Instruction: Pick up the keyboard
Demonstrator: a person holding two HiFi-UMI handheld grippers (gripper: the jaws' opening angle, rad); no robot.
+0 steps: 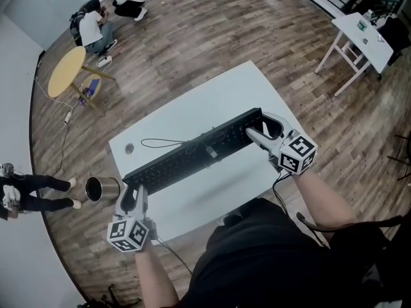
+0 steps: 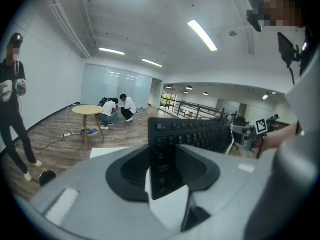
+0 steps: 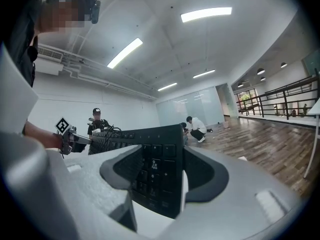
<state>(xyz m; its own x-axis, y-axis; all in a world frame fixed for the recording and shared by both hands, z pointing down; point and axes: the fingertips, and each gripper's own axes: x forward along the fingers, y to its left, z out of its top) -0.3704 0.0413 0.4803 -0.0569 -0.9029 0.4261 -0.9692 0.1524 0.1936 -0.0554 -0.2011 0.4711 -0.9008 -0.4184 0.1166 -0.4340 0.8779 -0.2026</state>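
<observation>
A long black keyboard (image 1: pixel 196 151) stretches slantwise over the white table (image 1: pixel 212 95), held at both ends. My left gripper (image 1: pixel 133 197) is shut on its near-left end. My right gripper (image 1: pixel 258 131) is shut on its far-right end. In the left gripper view the keyboard (image 2: pixel 172 139) stands on edge between the left gripper's (image 2: pixel 167 181) dark pads and runs away to the right. The right gripper view shows the keyboard (image 3: pixel 155 176) clamped in the right gripper (image 3: pixel 157 184), keys facing the camera. Its thin cable (image 1: pixel 157 141) loops on the tabletop. Whether the keyboard touches the table I cannot tell.
A metal cup (image 1: pixel 101 188) stands on the wood floor off the table's left corner. A round yellow table (image 1: pixel 66 70) and two crouching people (image 1: pixel 112 8) are farther back. Another person (image 1: pixel 26 194) stands at the left. A second white table (image 1: pixel 363 37) is at the upper right.
</observation>
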